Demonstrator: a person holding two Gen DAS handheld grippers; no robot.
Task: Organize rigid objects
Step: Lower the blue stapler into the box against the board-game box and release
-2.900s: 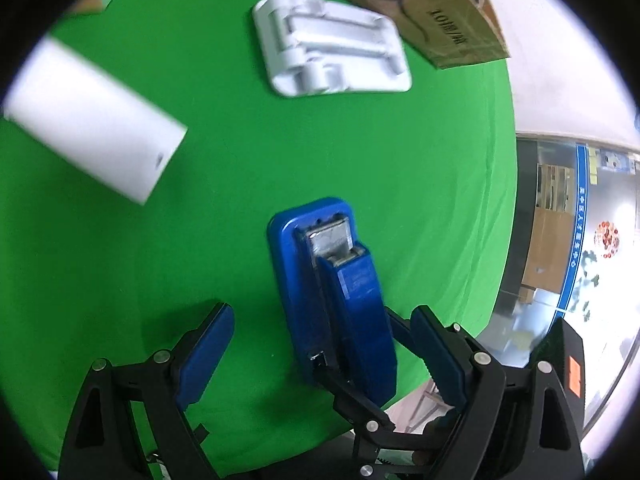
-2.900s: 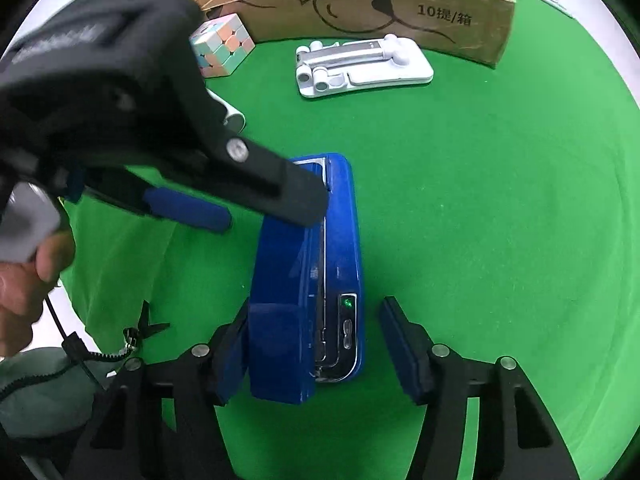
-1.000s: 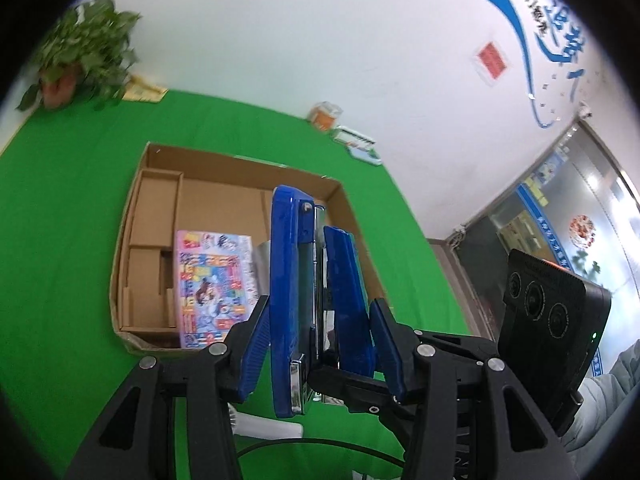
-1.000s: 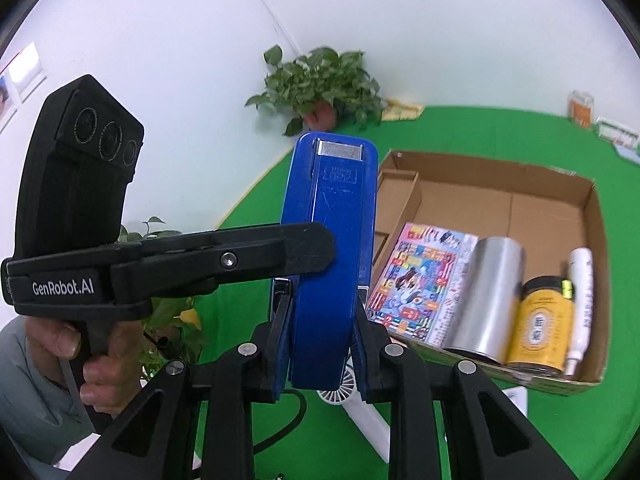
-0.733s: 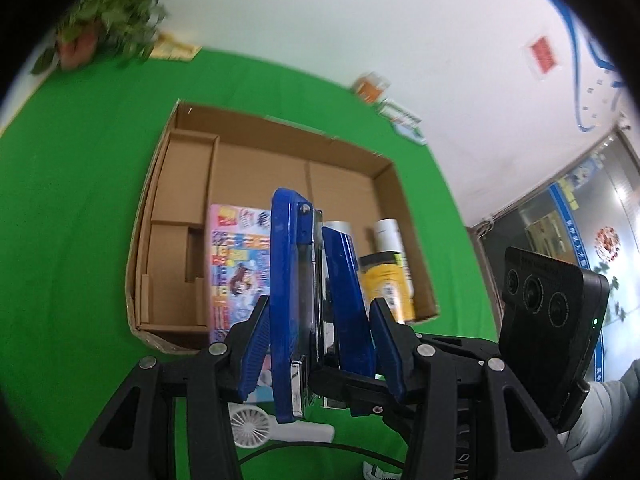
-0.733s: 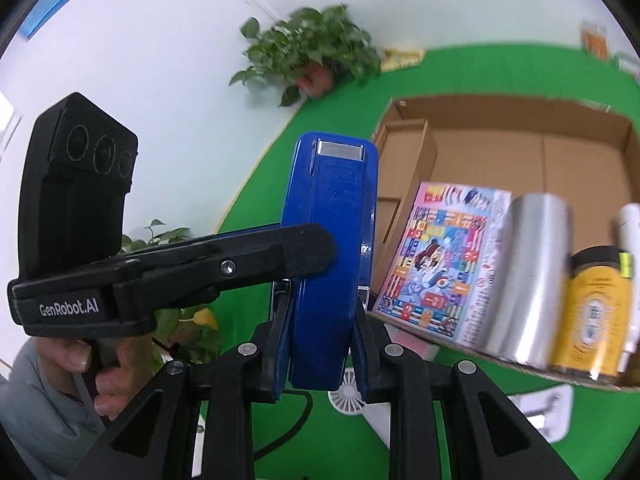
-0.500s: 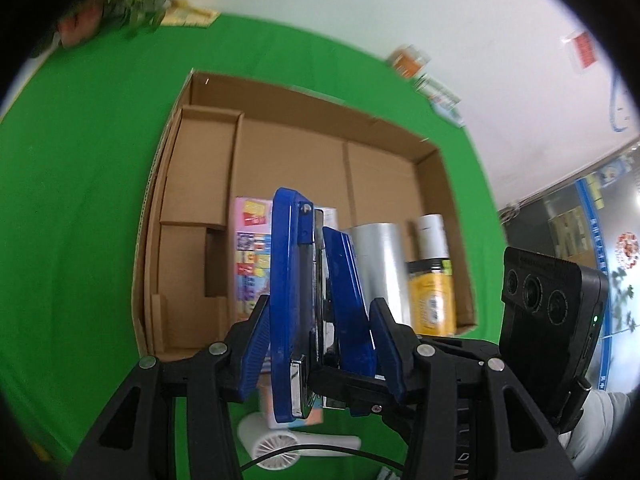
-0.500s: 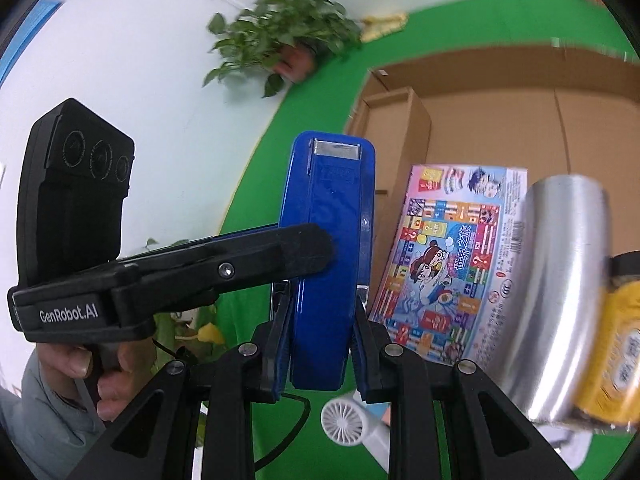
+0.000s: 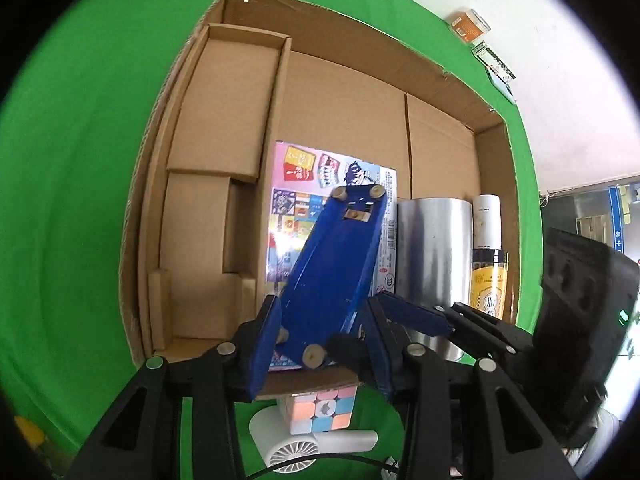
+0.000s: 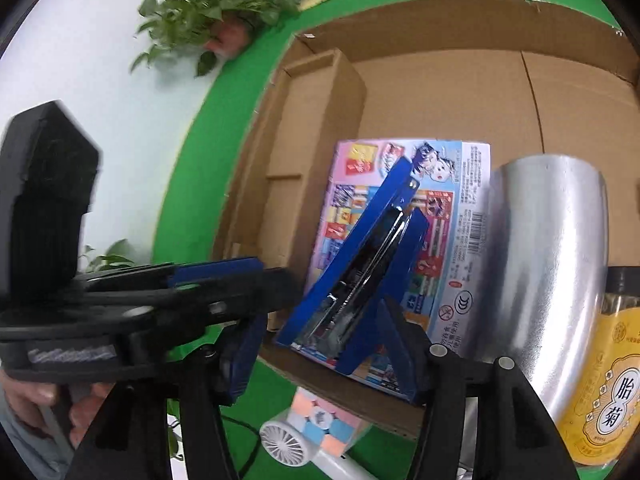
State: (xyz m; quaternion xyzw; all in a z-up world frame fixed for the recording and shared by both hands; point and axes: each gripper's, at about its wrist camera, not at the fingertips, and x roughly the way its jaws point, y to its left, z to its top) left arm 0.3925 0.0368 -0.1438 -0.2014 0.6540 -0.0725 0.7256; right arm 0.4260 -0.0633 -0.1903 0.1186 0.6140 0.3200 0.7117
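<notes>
I see the cardboard box (image 9: 352,80) holding a colourful carton (image 9: 296,184), silver cylinder (image 9: 434,236), yellow jar (image 9: 489,292) and white tube (image 9: 486,220). The blue stapler (image 9: 340,264) tilts over the carton, between my left gripper (image 9: 320,340), jaws closing but pads apart from it, and my right gripper (image 10: 320,356), jaws opening.
</notes>
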